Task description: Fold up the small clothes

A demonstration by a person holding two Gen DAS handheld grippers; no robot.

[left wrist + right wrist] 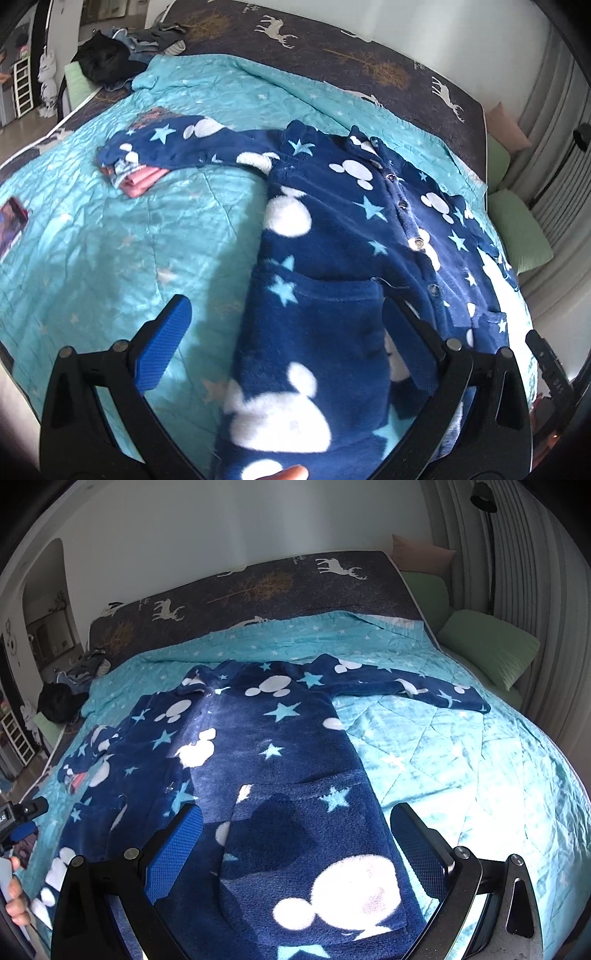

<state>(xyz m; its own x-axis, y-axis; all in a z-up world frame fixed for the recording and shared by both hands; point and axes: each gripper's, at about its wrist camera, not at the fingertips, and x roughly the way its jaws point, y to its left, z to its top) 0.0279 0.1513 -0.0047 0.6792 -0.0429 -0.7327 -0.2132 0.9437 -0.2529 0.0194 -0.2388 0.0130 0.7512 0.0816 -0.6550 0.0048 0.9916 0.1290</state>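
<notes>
A navy fleece pyjama top with white mouse heads and pale blue stars lies spread flat, buttons up, on a turquoise quilt. Its left sleeve reaches out over a small folded pink and grey garment. In the right wrist view the same top fills the middle, with the other sleeve stretched out to the right. My left gripper hangs open over the top's lower left hem. My right gripper is open above the right pocket. Neither holds anything.
The bed has a dark deer-print sheet beyond the quilt. Dark clothes are piled at the far left corner. Green pillows lie along the right side by a curtain. A small picture book rests on the quilt's left edge.
</notes>
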